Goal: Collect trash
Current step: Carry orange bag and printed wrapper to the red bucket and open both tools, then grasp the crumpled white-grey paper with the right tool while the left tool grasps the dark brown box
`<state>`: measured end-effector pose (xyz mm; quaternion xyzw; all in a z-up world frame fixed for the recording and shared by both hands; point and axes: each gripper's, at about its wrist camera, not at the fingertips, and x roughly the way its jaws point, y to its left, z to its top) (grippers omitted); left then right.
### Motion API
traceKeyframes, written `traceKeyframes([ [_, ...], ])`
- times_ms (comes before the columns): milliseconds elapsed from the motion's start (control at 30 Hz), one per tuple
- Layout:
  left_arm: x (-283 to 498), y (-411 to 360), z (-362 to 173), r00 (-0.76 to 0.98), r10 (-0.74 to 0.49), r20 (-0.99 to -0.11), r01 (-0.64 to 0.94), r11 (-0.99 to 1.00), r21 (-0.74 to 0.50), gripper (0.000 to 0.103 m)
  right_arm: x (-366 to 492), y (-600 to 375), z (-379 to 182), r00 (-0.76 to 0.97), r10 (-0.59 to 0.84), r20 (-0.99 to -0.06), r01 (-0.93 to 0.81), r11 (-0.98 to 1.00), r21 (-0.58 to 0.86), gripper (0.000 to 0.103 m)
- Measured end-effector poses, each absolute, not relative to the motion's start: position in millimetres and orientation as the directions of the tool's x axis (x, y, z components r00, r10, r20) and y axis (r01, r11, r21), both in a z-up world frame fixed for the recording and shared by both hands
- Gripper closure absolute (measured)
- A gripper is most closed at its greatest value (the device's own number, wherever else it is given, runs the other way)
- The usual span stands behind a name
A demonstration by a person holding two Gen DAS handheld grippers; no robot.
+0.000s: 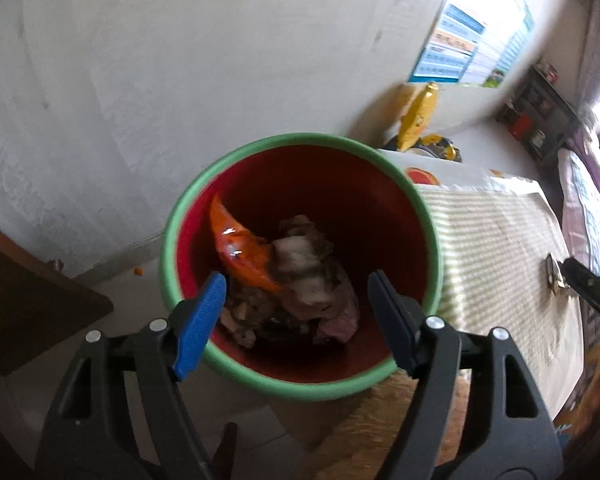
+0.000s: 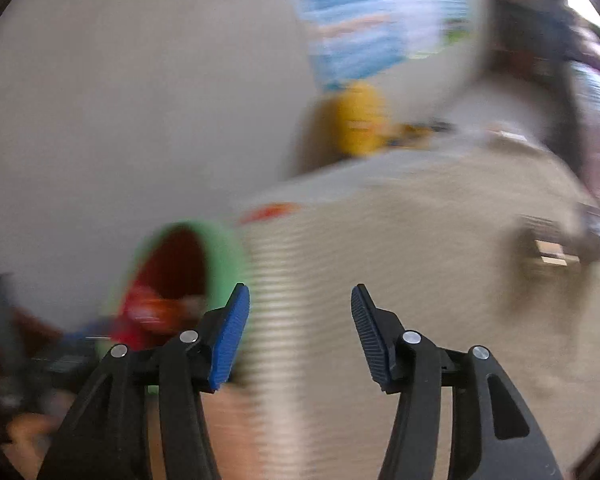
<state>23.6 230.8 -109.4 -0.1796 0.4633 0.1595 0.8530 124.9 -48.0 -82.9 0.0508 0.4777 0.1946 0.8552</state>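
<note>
- The left gripper (image 1: 296, 300), with black arms and blue ribbed pads, is held above the mouth of a round red plastic bin with a pale green rim (image 1: 236, 152); its jaws are spread apart and nothing is gripped between them.
- Inside the bin, a shiny orange plastic wrapper (image 1: 240, 246) is seen lying against crumpled whitish and pinkish paper scraps (image 1: 312, 276).
- The bin is placed beside a table covered with a green-and-white striped cloth (image 1: 492, 248), near a grey plastered wall (image 1: 140, 80).
- The right gripper (image 2: 300, 328) is shown over the striped cloth, jaws released and empty; that view is heavily blurred.
- A small tan object (image 2: 552, 254) on the cloth cannot be identified.
</note>
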Motion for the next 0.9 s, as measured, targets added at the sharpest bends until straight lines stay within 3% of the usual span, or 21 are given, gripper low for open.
traceKeyframes([
  [100,31,214,-105,0.526,0.093,-0.846,-0.403,0.903,-0.151,0.030,152,-134,-98,0.519,0.180,-0.835,-0.104,0.984,0.147,0.051],
  [167,35,201,-104,0.529,0.079,-0.845,-0.383,0.911,-0.154,0.029,175,-192,-107,0.520,0.044,-0.853,0.012,0.998,0.059,0.045],
  [367,55,137,-99,0.530,-0.001,-0.848,-0.256,0.953,-0.160,0.029,239,-287,-137,0.450,-0.111,-0.886,0.164,0.986,-0.040,0.041],
  [567,63,75,-103,0.493,-0.074,-0.867,-0.122,0.981,-0.153,0.029,263,-304,-162,0.436,-0.011,-0.900,0.144,0.988,0.057,0.033],
  [633,68,55,-103,0.481,-0.093,-0.872,-0.079,0.986,-0.149,0.029,272,-304,-168,0.406,0.059,-0.912,0.122,0.986,0.118,0.038],
  [700,72,39,-104,0.472,-0.112,-0.875,-0.052,0.987,-0.154,0.029,273,-298,-172,0.381,0.152,-0.912,0.093,0.975,0.201,0.058],
  [900,86,1,-99,0.474,-0.140,-0.869,0.006,0.988,-0.156,0.029,246,-291,-159,0.417,0.221,-0.882,0.072,0.959,0.274,0.064],
])
